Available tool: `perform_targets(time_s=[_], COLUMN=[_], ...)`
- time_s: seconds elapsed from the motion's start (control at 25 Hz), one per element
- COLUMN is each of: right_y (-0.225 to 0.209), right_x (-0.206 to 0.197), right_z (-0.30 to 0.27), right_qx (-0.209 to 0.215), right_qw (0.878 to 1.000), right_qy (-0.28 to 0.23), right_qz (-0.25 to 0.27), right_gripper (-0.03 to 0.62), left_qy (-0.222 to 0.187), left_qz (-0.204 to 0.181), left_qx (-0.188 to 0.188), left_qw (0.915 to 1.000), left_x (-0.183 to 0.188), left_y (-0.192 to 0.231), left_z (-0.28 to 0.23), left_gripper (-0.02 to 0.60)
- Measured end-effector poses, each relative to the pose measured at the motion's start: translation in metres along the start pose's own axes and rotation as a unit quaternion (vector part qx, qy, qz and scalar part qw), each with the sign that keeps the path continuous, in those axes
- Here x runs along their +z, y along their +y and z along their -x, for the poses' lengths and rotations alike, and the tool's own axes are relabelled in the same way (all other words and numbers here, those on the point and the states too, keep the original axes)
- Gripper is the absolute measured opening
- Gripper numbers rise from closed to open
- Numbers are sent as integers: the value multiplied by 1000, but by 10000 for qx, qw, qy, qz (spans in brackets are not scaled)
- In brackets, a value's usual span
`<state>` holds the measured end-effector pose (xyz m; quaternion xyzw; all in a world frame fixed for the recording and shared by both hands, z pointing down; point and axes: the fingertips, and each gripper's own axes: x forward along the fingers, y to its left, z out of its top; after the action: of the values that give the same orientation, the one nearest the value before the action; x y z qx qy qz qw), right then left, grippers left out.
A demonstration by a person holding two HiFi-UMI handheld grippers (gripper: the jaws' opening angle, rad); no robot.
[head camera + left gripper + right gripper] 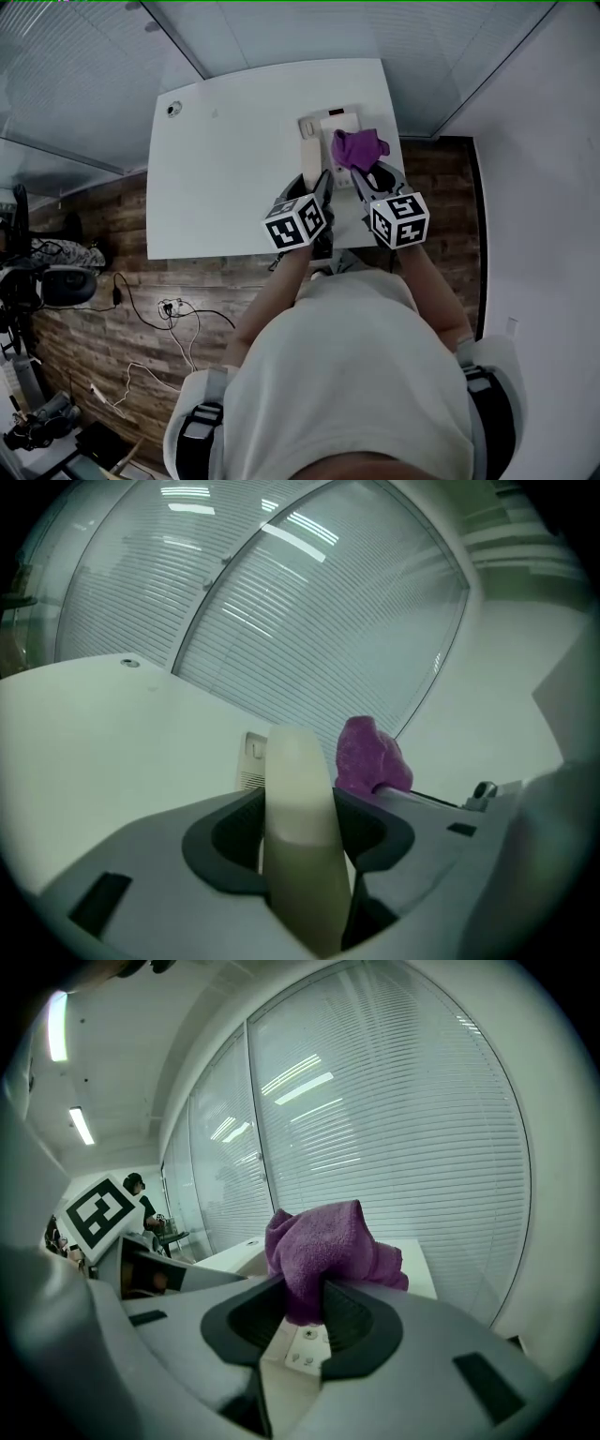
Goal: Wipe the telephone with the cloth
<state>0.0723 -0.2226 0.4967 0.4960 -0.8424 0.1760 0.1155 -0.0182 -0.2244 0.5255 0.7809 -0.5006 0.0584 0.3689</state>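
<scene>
The cream telephone base [340, 120] sits at the far right of the white table [225, 169]. Its cream handset [307, 152] is clamped in my left gripper [319, 180], which is shut on it; in the left gripper view the handset [298, 827] rises upright between the jaws of the left gripper [300, 808], with the base [253, 759] behind. My right gripper [367, 174] is shut on a bunched purple cloth [359, 147], held over the base just right of the handset. In the right gripper view, the cloth [323, 1246] fills the right gripper [305, 1302], with phone keys [302, 1357] beneath.
A round cable hole [172, 109] marks the table's far left corner. Glass walls with blinds [84, 84] stand behind and left of the table. Cables [159, 309] trail over the wooden floor at the left. A white wall [544, 187] runs along the right.
</scene>
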Motion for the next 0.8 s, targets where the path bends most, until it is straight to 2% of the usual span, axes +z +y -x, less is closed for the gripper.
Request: perform_targets(time_s=[0.36, 0.6, 0.8], right_y=[18, 40, 61], right_x=[0, -4, -6], right_z=[25, 45, 54], right_qx=[-139, -21, 169], right_qw=[9999, 9999, 9995], right_qy=[-51, -101, -150], right_qz=[34, 139, 219], right_gripper=[115, 115, 115], left_qy=[-295, -462, -637], left_qz=[337, 659, 774], left_qx=[-968, -1419, -1818], left_qw=[9943, 9866, 9782], left_x=[-1, -6, -8], left_y=[-26, -32, -37], left_z=[49, 84, 109], left_gripper=[229, 229, 229])
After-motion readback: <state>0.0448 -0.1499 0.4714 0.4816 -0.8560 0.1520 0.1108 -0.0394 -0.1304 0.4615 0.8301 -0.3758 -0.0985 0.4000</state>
